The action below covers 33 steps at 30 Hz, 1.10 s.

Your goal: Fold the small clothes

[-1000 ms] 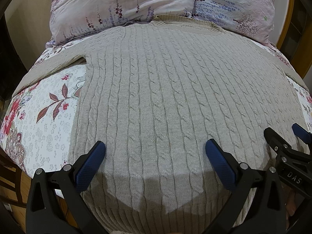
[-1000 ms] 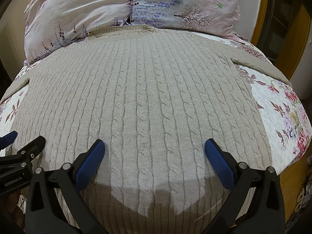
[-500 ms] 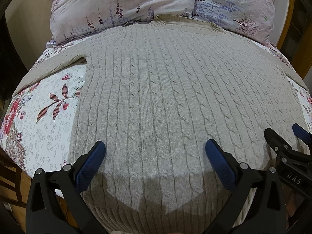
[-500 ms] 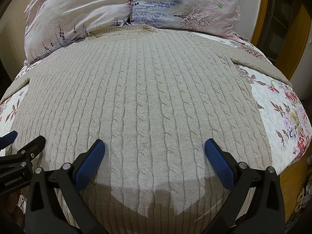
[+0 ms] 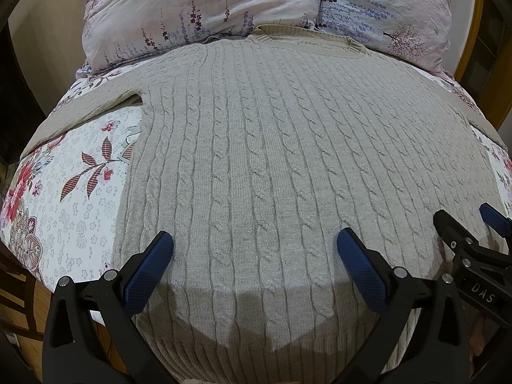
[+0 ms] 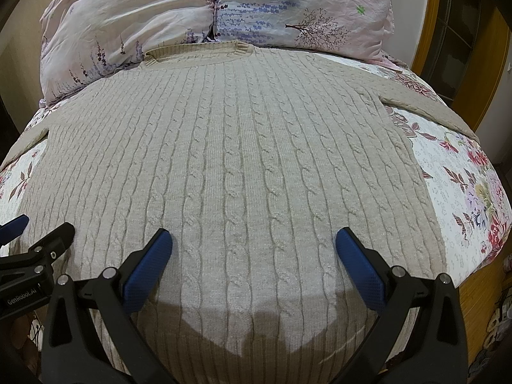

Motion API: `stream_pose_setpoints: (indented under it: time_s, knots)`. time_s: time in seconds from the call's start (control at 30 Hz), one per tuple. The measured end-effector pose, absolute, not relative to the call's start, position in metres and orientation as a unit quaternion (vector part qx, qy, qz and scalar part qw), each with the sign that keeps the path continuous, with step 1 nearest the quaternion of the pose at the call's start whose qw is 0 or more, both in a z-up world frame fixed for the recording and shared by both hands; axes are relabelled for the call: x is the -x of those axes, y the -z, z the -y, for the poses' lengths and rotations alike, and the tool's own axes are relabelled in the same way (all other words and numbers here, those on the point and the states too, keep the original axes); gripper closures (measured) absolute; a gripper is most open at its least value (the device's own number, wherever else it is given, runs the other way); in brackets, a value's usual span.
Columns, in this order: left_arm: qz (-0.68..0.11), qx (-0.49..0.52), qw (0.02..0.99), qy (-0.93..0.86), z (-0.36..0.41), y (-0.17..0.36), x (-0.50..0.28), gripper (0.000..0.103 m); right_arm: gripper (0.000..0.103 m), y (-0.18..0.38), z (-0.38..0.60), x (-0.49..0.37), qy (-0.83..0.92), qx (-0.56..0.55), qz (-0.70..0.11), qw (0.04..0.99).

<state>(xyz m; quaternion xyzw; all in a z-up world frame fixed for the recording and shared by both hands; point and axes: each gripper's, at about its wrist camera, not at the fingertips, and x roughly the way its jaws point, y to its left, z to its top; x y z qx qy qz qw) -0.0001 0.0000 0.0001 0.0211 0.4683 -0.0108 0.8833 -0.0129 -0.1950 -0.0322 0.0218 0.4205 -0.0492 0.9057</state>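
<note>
A beige cable-knit sweater [image 5: 272,147] [image 6: 243,147] lies flat on the bed, collar toward the pillows, sleeves spread to both sides. My left gripper [image 5: 254,249] hovers over the sweater's lower left part, open, nothing between its blue pads. My right gripper [image 6: 252,246] hovers over the lower right part, also open and empty. Each gripper shows at the edge of the other's view: the right gripper [image 5: 470,224] and the left gripper [image 6: 41,227]. The sweater's hem is hidden below both views.
A floral bedspread [image 5: 73,198] [image 6: 464,192] covers the bed under the sweater. Two pink and lilac pillows [image 5: 198,6] [image 6: 304,6] lie at the head. A wooden frame [image 6: 428,25] stands at the right, and the floor shows beyond the bed edges.
</note>
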Motion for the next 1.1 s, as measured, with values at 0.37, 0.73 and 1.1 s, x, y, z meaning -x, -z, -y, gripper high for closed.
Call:
stream_pose_setpoints:
  time_s: [0.37, 0.73, 1.1]
  knots:
    - [-0.468, -0.021, 0.883, 0.011, 0.0, 0.0, 0.0, 0.001, 0.002, 0.033, 0.195, 0.013, 0.049, -0.022, -0.42, 0.906]
    - [-0.475, -0.023, 0.88, 0.013, -0.002, 0.0, -0.001, 0.001, 0.002, 0.029, 0.2, 0.011, 0.028, -0.011, -0.435, 0.9]
    - [-0.49, -0.033, 0.87, 0.031, -0.002, -0.001, -0.01, 0.001, 0.002, 0.029, 0.207, 0.006, -0.05, 0.029, -0.417, 0.907]
